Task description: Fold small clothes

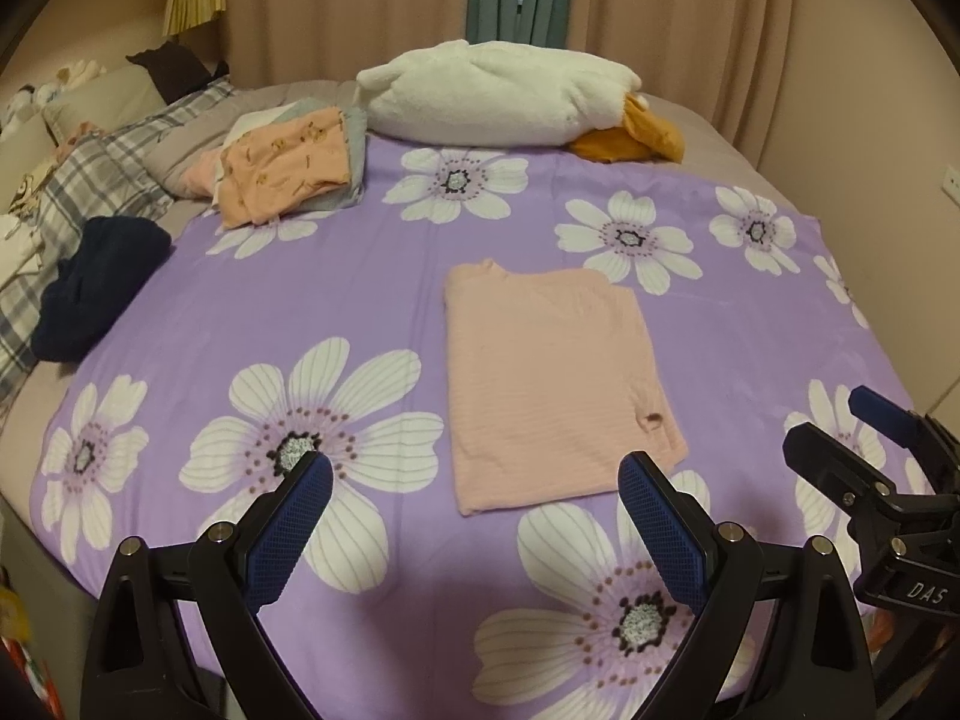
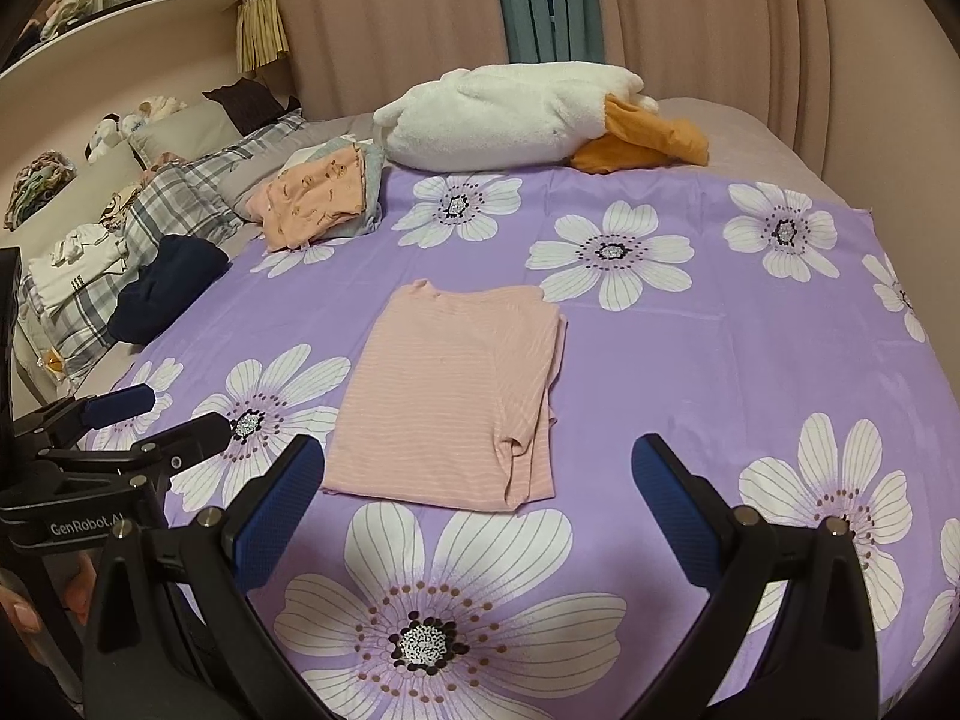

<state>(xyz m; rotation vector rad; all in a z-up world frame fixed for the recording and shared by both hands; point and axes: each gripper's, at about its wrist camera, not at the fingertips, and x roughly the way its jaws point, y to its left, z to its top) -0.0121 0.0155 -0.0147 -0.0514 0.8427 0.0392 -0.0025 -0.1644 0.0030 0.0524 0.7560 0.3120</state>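
Pink shirt (image 1: 555, 384) lies folded mid-bed (image 1: 390, 312), folded pile (image 1: 288, 171) at far left corner; left gripper (image 1: 474, 516) and right gripper (image 2: 480, 492) jaws spread, empty

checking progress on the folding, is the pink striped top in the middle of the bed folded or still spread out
Folded. The pink striped top lies as a compact rectangle on the purple floral sheet, with layered edges stacked along its right side and a sleeve tucked over. Neither hand-held gripper touches it.

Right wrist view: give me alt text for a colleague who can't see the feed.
A pink striped shirt, folded into a rectangle, lies flat on a purple floral bedsheet, just ahead of the open, empty right claw. The left claw sits at the left edge, also open. A stack of folded clothes and a white plush toy rest farther back.
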